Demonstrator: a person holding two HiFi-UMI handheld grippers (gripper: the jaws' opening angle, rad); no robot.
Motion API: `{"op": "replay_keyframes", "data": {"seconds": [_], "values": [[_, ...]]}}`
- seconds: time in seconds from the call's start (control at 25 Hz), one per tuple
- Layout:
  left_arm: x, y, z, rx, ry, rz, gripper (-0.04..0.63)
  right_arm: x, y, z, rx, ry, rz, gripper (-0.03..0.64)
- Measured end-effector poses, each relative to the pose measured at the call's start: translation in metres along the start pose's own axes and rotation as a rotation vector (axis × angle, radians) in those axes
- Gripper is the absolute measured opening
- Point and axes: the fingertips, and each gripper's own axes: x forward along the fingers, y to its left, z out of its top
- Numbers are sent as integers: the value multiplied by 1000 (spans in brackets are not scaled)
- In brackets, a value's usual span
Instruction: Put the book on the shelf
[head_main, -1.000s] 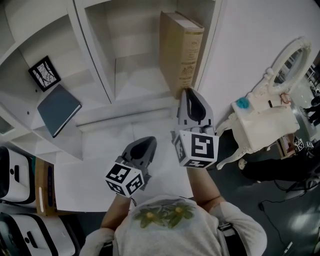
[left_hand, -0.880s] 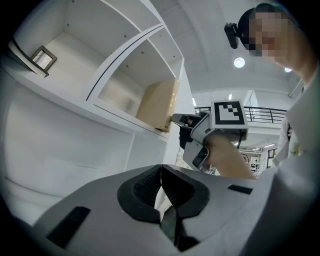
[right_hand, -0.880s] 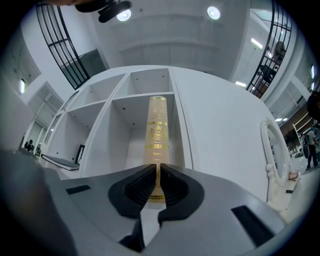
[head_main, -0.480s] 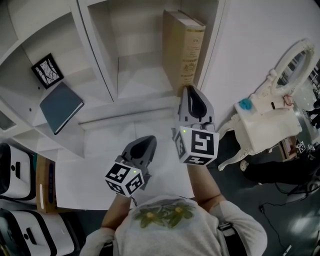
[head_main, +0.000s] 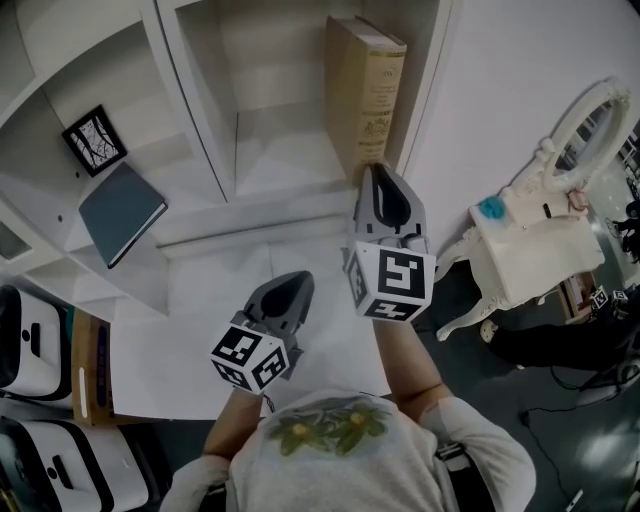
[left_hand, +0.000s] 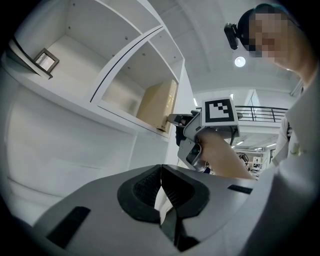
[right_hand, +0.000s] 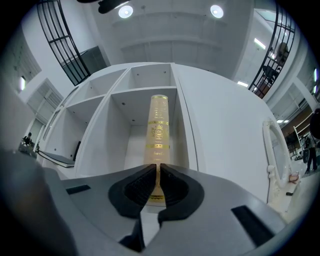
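Your R gripper (right_hand: 156, 168) has its fingers closed together, nothing btwn them. The tips sit right at the low end of the book (right_hand: 159, 131) spine. Book stands upright in the shelf (head_main: 196, 130), right bay, near the right wall. L gripper (left_hand: 161, 169) is closed too, empty, well back.

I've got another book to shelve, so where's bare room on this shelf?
The compartment holding the tan book is bare left of it, up to the divider. The next compartment left is crowded: a blue book lies flat beside a small frame.
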Motion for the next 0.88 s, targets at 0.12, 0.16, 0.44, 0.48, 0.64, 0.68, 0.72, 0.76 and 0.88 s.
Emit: {"op": "replay_keyframes", "data": {"seconds": [0.12, 0.16, 0.44, 0.48, 0.64, 0.68, 0.72, 0.76, 0.88], "values": [[0, 0, 0, 1, -1, 0, 28, 3, 0, -1, -5, 1, -2, 48], [0, 0, 0, 1, -2, 0, 28, 4, 0, -1, -6, 2, -4, 48], [1, 2, 0, 2, -4, 4, 28, 11, -2, -4, -17, 8, -11, 48], [1, 3, 0, 2, -4, 5, 28, 13, -1, -5, -18, 10, -11, 48], [1, 5, 0, 1, -5, 6, 28, 18, -1, -9, -22, 22, -12, 48], [2, 4, 0, 1, -5, 6, 28, 18, -2, -10, -24, 25, -13, 48], [2, 3, -1, 2, -6, 6, 28, 18, -3, -10, -25, 27, -14, 48], [2, 2, -1, 4, -6, 7, 28, 18, -4, -11, -26, 28, -14, 48], [1, 2, 1, 8, -9, 8, 28, 17, -4, -12, -16, 33, -5, 48]]}}
